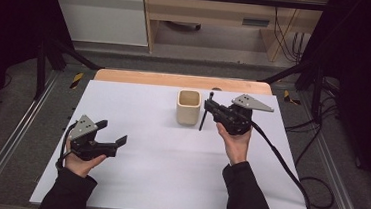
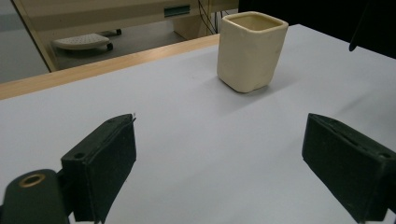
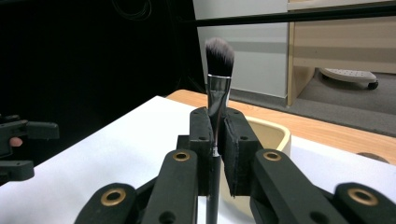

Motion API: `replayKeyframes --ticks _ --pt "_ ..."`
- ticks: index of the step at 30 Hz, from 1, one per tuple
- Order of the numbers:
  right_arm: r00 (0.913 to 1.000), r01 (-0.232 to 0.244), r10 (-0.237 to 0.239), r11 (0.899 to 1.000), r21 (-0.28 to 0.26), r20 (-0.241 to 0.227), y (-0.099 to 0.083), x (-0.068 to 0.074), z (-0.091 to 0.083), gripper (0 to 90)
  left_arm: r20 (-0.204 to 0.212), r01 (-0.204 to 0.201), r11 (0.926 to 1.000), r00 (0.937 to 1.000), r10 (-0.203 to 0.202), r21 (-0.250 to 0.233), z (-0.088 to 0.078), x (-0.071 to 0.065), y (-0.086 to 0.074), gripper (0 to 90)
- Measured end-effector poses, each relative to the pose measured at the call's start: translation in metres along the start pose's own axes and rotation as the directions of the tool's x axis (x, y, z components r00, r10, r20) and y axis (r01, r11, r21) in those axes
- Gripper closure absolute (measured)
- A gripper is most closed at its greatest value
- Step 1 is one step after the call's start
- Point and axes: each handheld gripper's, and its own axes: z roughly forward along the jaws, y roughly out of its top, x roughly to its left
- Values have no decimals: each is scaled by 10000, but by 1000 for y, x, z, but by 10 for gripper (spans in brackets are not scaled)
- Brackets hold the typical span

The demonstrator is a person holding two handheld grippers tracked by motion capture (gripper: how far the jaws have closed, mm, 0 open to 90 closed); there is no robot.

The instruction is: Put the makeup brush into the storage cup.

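Holding your left gripper point(image 1: 112, 134) low over the near-left table point(image 1: 168, 173), you have its jaws wide apart on nothing. Farther right, your right gripper point(image 1: 208, 109) is clamped on the brush point(image 3: 218, 88), bristles up, just beside the cup point(image 1: 189, 107).

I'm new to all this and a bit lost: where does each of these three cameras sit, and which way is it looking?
High view: above the person's side, looking forward and down at the table; both forearms, left claw, right claw.
Left gripper view: on the left claw, facing the cup; open jaws.
Right gripper view: on the right claw, jaws clamping a brush.
All three share the cup.
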Motion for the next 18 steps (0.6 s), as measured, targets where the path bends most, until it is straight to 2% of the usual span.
replayKeyframes --ticks 18 --pt "9990 166 -157 9996 -215 411 18 -4 26 831 -157 241 9997 9996 -240 48 -1 16 -9 92"
